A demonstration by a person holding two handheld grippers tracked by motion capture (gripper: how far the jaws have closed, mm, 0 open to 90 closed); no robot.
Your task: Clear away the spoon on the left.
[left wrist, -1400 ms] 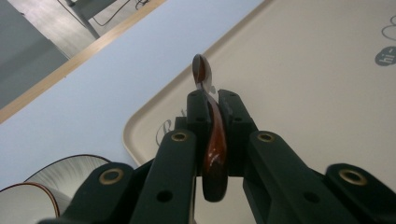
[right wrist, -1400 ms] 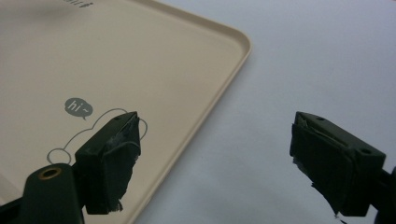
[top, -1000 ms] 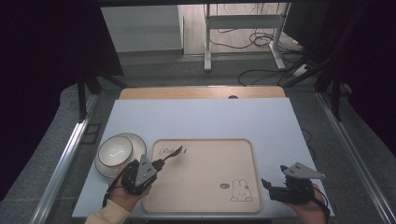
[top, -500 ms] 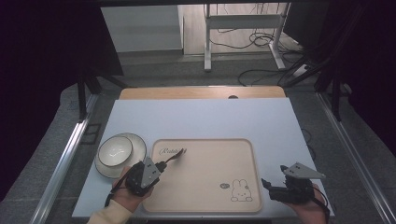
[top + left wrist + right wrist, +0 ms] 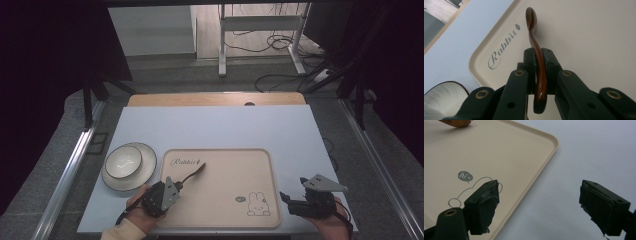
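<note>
Worktop [image 5: 220,130] is pale blue, with a bare wooden strip along its far edge. Tray [image 5: 235,170], beige with rounded corners, lies on the near half of it; the word "Rabbit" is printed at its far left corner and a rabbit outline with a "hi~" bubble near its near right corner. Left gripper [image 5: 176,186] sits over the near left corner of the tray, held by a hand [image 5: 137,210] that enters from the bottom edge. Its jaws are closed narrowly on the handle of a dark brown spoon [image 5: 194,173]. In the left gripper view the spoon [image 5: 537,53] runs straight forward between the jaws, its handle end hooking down below them and its bowl reaching out over the tray [image 5: 584,32] beside the "Rabbit" lettering. Whether the spoon's bowl touches the tray surface cannot be told. Bowl [image 5: 123,160], white with a dark rim, stands on a plate [image 5: 146,170] of the same finish, on the worktop just left of the tray. Right gripper [image 5: 289,200] rests near the near right corner of the worktop, just beside the tray's right edge, a grey plate on top of it. In the right gripper view its jaws stand wide apart and hold nothing: the left one is over the tray's [image 5: 499,152] rabbit print, the right one over bare worktop [image 5: 594,150].
</note>
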